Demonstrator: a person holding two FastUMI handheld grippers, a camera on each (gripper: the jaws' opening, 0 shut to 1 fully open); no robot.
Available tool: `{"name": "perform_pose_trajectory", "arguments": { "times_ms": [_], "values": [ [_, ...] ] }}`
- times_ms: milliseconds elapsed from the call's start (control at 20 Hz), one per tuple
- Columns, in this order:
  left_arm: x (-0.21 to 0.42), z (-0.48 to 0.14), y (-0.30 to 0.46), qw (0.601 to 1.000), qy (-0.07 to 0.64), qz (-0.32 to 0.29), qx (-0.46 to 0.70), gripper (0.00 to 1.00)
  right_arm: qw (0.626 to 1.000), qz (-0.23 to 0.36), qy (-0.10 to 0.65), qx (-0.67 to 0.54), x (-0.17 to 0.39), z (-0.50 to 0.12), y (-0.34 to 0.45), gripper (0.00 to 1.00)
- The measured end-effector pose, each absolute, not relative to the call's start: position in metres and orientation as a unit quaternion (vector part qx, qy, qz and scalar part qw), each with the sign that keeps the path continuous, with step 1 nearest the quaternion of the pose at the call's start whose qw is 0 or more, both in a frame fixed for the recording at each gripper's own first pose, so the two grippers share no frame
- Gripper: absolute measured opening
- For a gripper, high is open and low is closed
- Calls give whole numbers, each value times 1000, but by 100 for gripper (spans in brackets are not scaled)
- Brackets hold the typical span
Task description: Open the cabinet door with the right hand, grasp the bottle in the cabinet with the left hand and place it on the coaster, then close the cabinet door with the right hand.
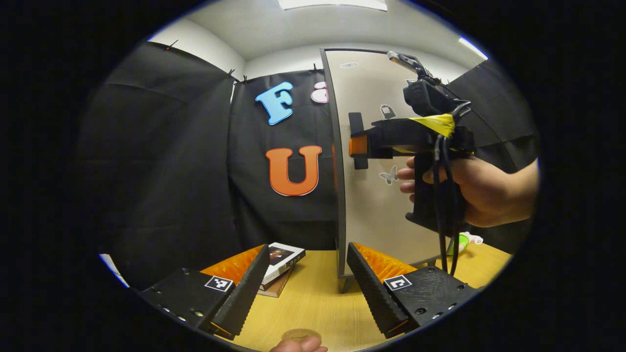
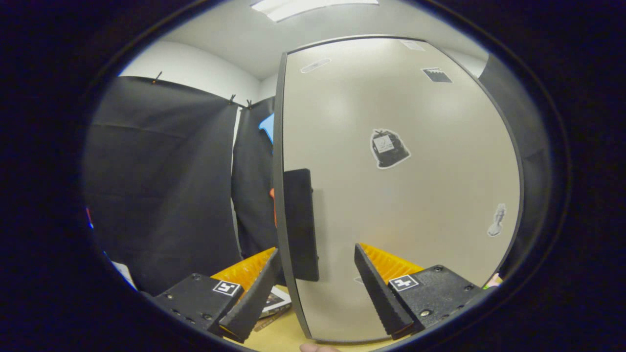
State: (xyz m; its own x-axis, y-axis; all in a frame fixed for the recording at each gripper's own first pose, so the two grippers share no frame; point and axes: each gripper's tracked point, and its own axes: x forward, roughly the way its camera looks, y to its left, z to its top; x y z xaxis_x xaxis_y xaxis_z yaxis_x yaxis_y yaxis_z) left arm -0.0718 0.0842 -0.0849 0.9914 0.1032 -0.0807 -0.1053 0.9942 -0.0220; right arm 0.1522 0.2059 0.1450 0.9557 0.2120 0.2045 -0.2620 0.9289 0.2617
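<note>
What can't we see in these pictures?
- Inside the cabinet: both views meet the cabinet door from its front face, so it covers whatever is behind it, any bottle included.
- Round brown thing on the table, left gripper view: cut by the picture's bottom edge; too little shows to name it.
- Green and white thing, left gripper view: half hidden behind the hand and cables of the right gripper.
</note>
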Motion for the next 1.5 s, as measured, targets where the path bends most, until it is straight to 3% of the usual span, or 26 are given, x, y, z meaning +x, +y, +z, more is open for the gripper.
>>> {"name": "perform_pose_trajectory", "arguments": {
  "times_ms": [100,150,200,250,300,400,450,500,600,950,1500],
  "values": [
    [-73,-88,94,997,43,59,-4,96,977,126,-68,157,159,135,216,94],
    [-73,-88,97,997,43,62,-2,96,978,127,-57,157,161,126,218,88],
    [-73,-88,99,997,44,64,-3,96,977,132,-59,155,162,124,222,91],
    [-73,-87,101,997,44,65,-5,96,978,133,-60,150,163,123,223,77],
    [-71,-87,102,997,44,65,-6,96,978,135,-60,148,163,121,224,71],
    [-70,-86,104,997,45,64,-5,96,978,134,-56,150,165,120,224,69],
    [-69,-87,103,997,46,62,-5,96,978,132,-60,150,167,121,224,55],
    [-69,-87,103,997,47,60,-4,96,977,134,-64,151,166,123,225,53],
    [-68,-87,105,997,48,57,-2,96,979,124,-71,144,167,123,222,32],
    [-68,-101,120,996,62,62,-1,96,980,130,-71,130,158,123,223,17],
    [-73,-105,125,996,69,52,-4,96,988,124,-33,83,98,118,222,16]
  ]
}}
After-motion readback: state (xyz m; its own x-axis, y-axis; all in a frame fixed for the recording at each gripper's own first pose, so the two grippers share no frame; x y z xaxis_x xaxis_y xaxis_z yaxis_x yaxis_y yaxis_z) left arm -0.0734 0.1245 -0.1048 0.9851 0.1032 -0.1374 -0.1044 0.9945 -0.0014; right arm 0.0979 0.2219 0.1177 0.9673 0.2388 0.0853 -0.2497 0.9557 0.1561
